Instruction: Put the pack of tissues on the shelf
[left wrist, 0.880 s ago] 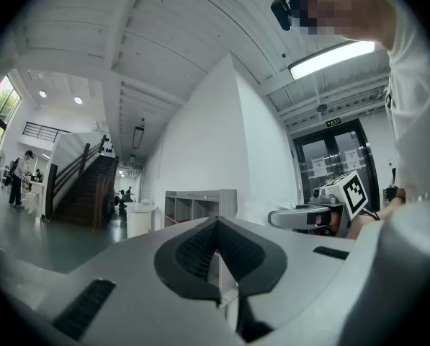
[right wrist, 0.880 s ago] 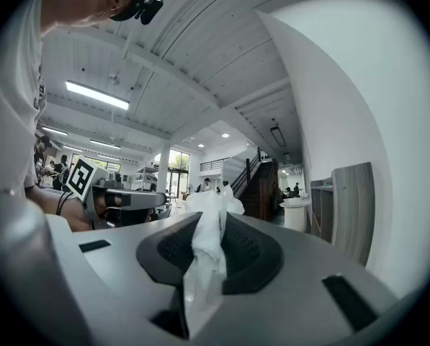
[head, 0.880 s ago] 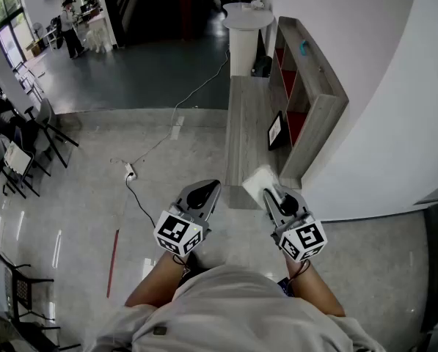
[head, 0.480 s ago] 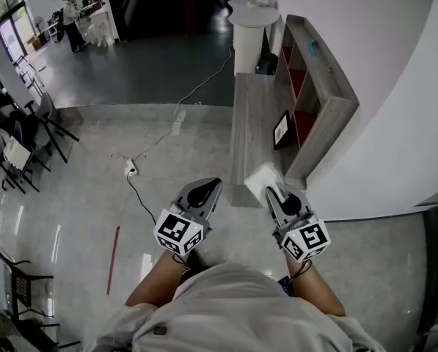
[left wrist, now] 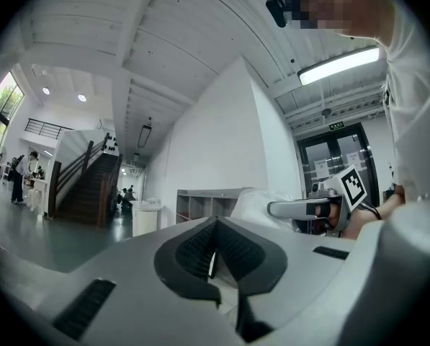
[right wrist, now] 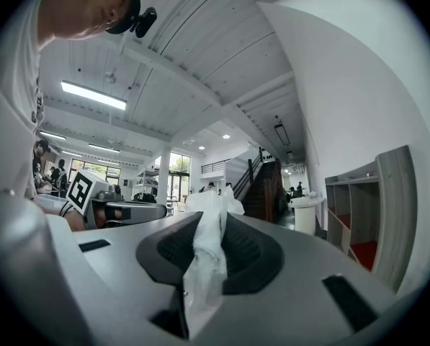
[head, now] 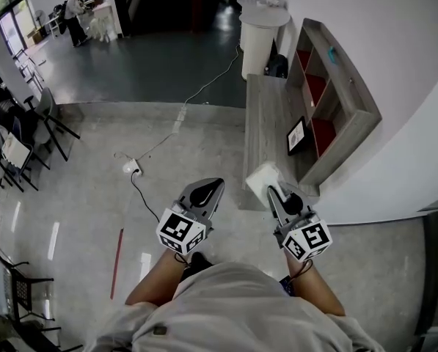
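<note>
**A:** What has shifted since a moment ago?

**B:** The shelf (head: pixel 348 97) and the long bench (head: pixel 263 116) beside it have slid rightward and nearer in the head view. Both grippers keep their places in front of the person.

**A:** And the pack of tissues (head: pixel 261 181)?

**B:** It is pinched in the right gripper (head: pixel 276 195), as before. Its white wrapper is squeezed between the two pads and bulges out past the fingertips (the right gripper view shows the crumpled film running up the middle of the jaws).

**A:** Where is the shelf from that gripper?

**B:** Ahead of it and off to its right, apart from the pack. The near end of the bench lies just beyond the pack in the head view.

**A:** The left gripper (head: pixel 204 193)?

**B:** Its jaws are drawn together with nothing between them. It is held level, just left of the right one.

**A:** Anything else ahead?

**B:** A dark tablet (head: pixel 297 136) leans on the bench against the shelf. A round white table (head: pixel 263 22) stands beyond the bench's far end.
</note>
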Tool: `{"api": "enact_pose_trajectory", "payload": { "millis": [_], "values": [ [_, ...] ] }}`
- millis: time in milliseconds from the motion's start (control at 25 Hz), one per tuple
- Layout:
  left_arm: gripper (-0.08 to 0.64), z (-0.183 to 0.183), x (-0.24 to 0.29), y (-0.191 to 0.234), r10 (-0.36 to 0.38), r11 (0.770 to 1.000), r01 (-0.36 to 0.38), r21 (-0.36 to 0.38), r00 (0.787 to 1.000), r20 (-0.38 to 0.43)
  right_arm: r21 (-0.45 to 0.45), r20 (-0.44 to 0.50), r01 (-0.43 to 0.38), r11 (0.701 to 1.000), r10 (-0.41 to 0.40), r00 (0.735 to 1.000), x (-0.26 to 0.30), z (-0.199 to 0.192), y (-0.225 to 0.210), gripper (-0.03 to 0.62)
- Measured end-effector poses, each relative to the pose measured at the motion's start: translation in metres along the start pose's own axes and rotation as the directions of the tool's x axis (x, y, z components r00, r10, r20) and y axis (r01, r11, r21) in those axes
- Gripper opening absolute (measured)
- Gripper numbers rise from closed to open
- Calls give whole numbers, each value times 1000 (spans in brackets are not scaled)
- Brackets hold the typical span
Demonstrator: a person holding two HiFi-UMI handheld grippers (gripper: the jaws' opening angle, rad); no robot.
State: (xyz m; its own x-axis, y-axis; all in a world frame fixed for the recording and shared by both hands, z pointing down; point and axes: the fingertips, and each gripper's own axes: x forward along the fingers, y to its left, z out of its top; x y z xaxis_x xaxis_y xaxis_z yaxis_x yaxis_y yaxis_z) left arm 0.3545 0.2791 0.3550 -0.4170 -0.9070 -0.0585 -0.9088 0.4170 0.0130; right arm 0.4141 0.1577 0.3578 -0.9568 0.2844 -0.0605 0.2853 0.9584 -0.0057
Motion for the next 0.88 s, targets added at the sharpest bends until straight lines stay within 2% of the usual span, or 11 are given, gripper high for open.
{"api": "enact_pose_trajectory", "payload": {
  "millis": [480,880],
  "values": [
    [15,5,-46,149,-28,1000,28,1,999,-28,13,-7,15,1000,-15,1000,143,-8,67,87],
    [15,-4,-78,217,-2,1000,2,-16,999,-42,22,-41,-10,1000,10,999,207,-25,104,87]
  ]
}}
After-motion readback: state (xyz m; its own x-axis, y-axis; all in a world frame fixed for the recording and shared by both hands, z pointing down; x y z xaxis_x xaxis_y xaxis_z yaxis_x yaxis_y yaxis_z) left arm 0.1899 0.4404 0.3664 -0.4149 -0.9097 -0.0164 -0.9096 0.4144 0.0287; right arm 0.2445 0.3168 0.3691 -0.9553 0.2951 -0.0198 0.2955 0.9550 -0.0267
